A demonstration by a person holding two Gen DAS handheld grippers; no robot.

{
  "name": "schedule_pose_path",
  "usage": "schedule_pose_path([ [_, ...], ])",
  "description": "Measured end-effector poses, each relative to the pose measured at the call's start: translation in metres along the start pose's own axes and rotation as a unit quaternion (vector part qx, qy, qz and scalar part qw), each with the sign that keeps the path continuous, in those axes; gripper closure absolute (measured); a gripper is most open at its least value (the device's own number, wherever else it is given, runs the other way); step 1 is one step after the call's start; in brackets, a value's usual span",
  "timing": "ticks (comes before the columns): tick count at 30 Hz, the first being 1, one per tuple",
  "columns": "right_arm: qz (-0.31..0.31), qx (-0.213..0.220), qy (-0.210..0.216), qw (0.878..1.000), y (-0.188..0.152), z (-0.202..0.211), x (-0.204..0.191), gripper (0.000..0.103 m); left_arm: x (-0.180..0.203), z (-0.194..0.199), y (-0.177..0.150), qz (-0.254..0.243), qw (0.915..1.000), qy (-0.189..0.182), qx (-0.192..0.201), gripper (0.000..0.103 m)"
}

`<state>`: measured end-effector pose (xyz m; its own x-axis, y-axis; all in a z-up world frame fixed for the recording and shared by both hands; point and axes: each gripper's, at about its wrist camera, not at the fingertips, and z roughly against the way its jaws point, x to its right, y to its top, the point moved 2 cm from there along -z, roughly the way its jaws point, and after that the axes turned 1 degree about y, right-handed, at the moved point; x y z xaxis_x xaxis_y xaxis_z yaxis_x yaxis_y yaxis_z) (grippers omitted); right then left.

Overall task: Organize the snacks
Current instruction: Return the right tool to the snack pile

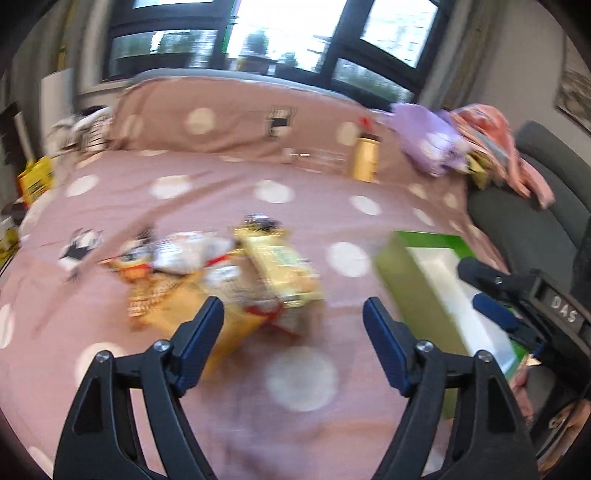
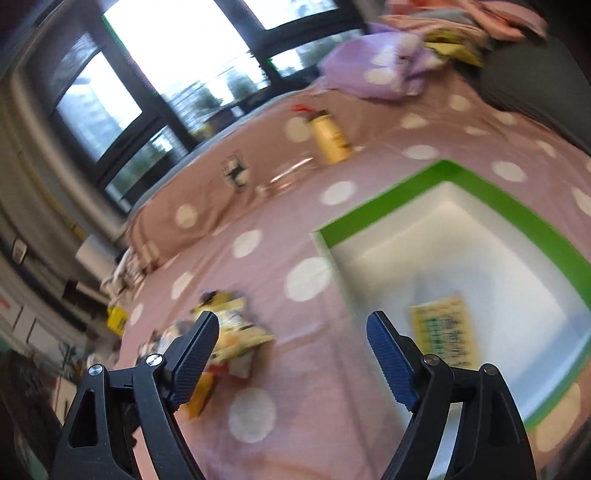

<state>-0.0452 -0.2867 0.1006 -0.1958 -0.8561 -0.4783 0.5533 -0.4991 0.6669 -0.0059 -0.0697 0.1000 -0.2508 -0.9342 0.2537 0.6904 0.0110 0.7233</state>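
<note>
I saw the green box (image 2: pixel 417 201) on the bedspread (image 2: pixel 258 192) holding one yellow packet (image 2: pixel 445 332). The snack pile (image 1: pixel 221 273) lay beside it. My left gripper (image 1: pixel 293 325) and right gripper (image 2: pixel 291 338) both hung wide apart, gripping nothing.

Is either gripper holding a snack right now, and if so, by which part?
Nothing is held. The left gripper and right gripper both stand open and empty above the bedspread.

Blown-out daylight from the window (image 1: pixel 280 33), motion blur, fisheye-bent edges.
</note>
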Motion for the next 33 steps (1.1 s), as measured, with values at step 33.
schedule_pose_path([
  [33, 0.222, -0.123, -0.139, 0.957, -0.093, -0.136, -0.052, 0.001, -0.092, -0.063, -0.039, 0.12, 0.9863, 0.05, -0.102, 0.018],
])
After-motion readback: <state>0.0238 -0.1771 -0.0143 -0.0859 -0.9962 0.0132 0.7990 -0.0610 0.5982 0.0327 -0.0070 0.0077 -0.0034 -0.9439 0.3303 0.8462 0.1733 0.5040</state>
